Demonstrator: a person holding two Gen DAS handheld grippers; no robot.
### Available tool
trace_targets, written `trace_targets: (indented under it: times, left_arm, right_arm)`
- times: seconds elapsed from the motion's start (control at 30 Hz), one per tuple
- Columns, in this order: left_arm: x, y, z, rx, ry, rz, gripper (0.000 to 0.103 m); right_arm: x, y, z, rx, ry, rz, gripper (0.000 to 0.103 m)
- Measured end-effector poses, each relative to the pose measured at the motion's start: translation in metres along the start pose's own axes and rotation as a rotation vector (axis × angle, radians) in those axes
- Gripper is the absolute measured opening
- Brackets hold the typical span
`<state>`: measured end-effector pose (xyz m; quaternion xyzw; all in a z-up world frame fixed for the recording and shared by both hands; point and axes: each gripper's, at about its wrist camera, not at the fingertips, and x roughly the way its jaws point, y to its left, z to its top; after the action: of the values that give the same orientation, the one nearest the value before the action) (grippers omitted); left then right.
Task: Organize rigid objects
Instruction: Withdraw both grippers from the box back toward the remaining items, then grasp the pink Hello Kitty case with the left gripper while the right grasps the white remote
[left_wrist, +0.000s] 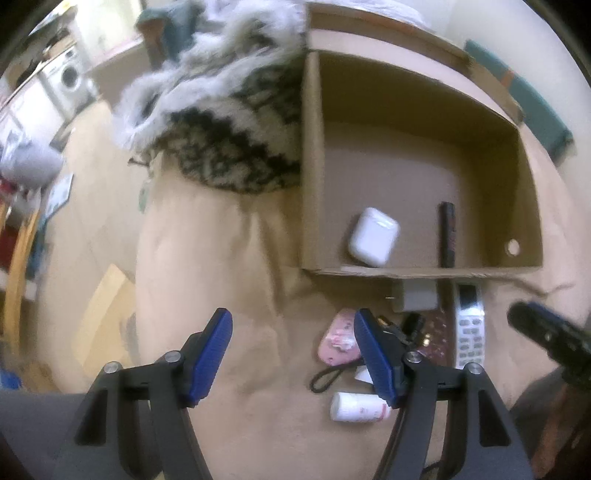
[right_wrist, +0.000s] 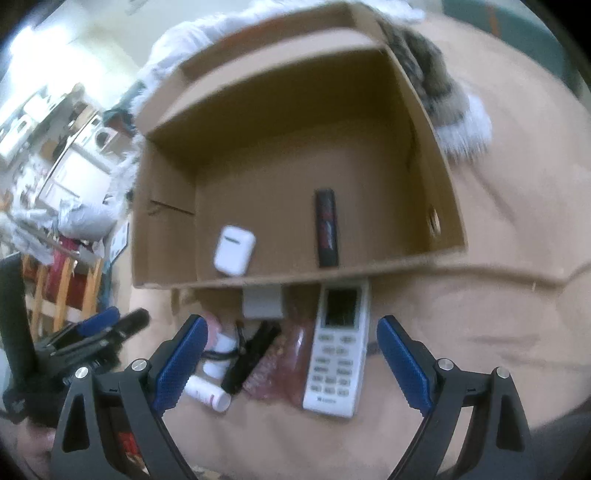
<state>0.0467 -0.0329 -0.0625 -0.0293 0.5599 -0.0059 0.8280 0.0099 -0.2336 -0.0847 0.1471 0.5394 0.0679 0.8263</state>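
An open cardboard box (left_wrist: 310, 166) (right_wrist: 436, 166) lies on a tan blanket and holds a white earbud case (left_wrist: 373, 236) (right_wrist: 234, 250) and a black stick-shaped item (left_wrist: 447, 234) (right_wrist: 326, 228). In front of it lie a white remote (right_wrist: 338, 347) (left_wrist: 469, 326), a grey block (right_wrist: 261, 303) (left_wrist: 415, 295), a black item (right_wrist: 251, 356), a dark red pouch (right_wrist: 284, 363), a white bottle (left_wrist: 360, 406) (right_wrist: 207, 393) and a pink item (left_wrist: 338, 338). My left gripper (left_wrist: 293, 354) is open and empty, left of the pile. My right gripper (right_wrist: 291, 363) is open and empty, over the remote and pouch.
A shaggy grey, black and white throw (left_wrist: 229, 122) (right_wrist: 443, 96) lies behind and beside the box. The blanket's left edge drops to a wooden floor (left_wrist: 92, 229). Cluttered furniture and a washing machine (left_wrist: 72, 79) stand far left.
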Motion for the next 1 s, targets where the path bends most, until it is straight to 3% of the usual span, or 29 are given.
trace_targets:
  times: [0.27,0.37,0.5,0.7,1.0]
  left_arm:
    - [0.043,0.015,-0.002,-0.094,0.149,-0.093,0.064]
    - [0.055,0.005,0.002,-0.059,0.175,-0.102,0.059]
    - [0.070,-0.010,-0.001,0.005,0.204,-0.057,0.058]
    - [0.083,-0.031,-0.004,0.073,0.238,-0.077,0.058]
    - [0.090,-0.056,-0.013,0.194,0.265,-0.034,0.054]
  right_arm:
    - [0.033,-0.020,-0.005,0.067,0.092,-0.055,0.099]
    - [0.040,-0.022,-0.004,0.086,0.106,-0.050,0.099]
    - [0.042,-0.020,-0.003,0.076,0.103,-0.052,0.099]
    - [0.043,-0.027,-0.007,0.092,0.102,-0.070,0.099]
    - [0.039,-0.029,-0.006,0.087,0.107,-0.053,0.099]
